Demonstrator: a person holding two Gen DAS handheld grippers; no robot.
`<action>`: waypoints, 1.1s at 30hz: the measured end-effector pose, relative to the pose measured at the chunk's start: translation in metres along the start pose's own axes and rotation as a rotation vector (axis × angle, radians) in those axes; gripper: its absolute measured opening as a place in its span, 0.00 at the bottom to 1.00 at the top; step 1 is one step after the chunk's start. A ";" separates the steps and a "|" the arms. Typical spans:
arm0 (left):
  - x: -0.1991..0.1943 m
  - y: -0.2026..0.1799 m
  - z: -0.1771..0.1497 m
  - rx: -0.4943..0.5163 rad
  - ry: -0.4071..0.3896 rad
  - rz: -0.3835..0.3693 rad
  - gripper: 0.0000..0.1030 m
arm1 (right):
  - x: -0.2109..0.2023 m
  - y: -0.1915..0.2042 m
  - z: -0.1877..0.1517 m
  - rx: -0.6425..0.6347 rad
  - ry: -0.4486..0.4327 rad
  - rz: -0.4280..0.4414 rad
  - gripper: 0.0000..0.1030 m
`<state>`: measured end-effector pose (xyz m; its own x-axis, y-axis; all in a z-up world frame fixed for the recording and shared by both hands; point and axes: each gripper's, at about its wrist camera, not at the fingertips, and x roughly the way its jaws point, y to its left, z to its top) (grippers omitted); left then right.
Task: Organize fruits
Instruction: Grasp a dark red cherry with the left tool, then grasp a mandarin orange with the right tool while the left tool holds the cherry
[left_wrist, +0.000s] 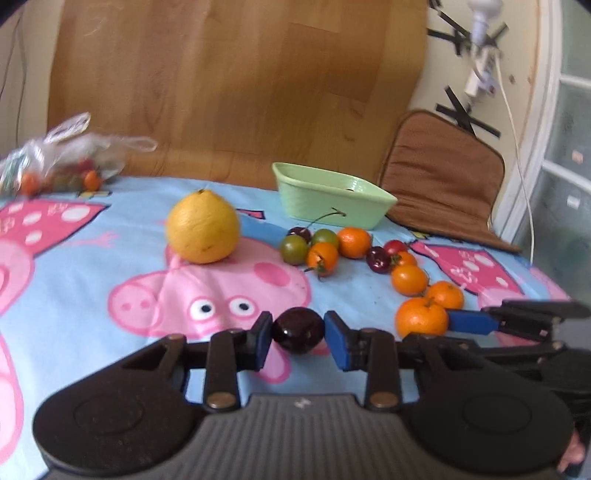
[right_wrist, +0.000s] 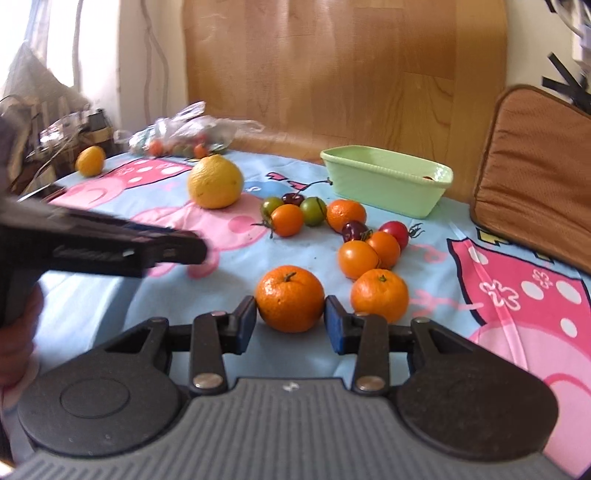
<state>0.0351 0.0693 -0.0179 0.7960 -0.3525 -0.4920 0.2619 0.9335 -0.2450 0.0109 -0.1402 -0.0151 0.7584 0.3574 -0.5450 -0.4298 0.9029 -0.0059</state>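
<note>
While clamped between the blue pads of the left gripper (left_wrist: 298, 331), dark round cherry (left_wrist: 298, 330), low above the blue cartoon-pig tablecloth (left_wrist: 92, 258). Right gripper (right_wrist: 290, 316) closed around a stemmed orange mandarin (right_wrist: 290, 298) on the cloth. Farther back, loose small fruits, large yellow citrus (left_wrist: 202, 226), pale green rectangular basin (left_wrist: 332, 194) at table edge.

Table under cartoon-pig cloth (right_wrist: 110, 314), green tub (right_wrist: 388, 184), yellow citrus (right_wrist: 214, 181), loose tangerines, tomatoes, cherries, plastic bag (right_wrist: 188, 133)
</note>
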 end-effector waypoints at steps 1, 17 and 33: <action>-0.001 0.004 0.001 -0.019 -0.008 -0.010 0.30 | 0.002 0.002 -0.001 0.016 -0.007 -0.015 0.42; 0.009 0.003 0.001 -0.016 0.041 -0.025 0.30 | 0.007 0.016 -0.004 0.021 0.008 -0.140 0.46; 0.005 0.001 0.000 0.001 0.035 -0.006 0.45 | 0.003 0.007 -0.005 0.090 0.003 -0.079 0.51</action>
<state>0.0397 0.0684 -0.0208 0.7750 -0.3602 -0.5193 0.2670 0.9314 -0.2476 0.0077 -0.1339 -0.0211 0.7870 0.2834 -0.5481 -0.3227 0.9462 0.0259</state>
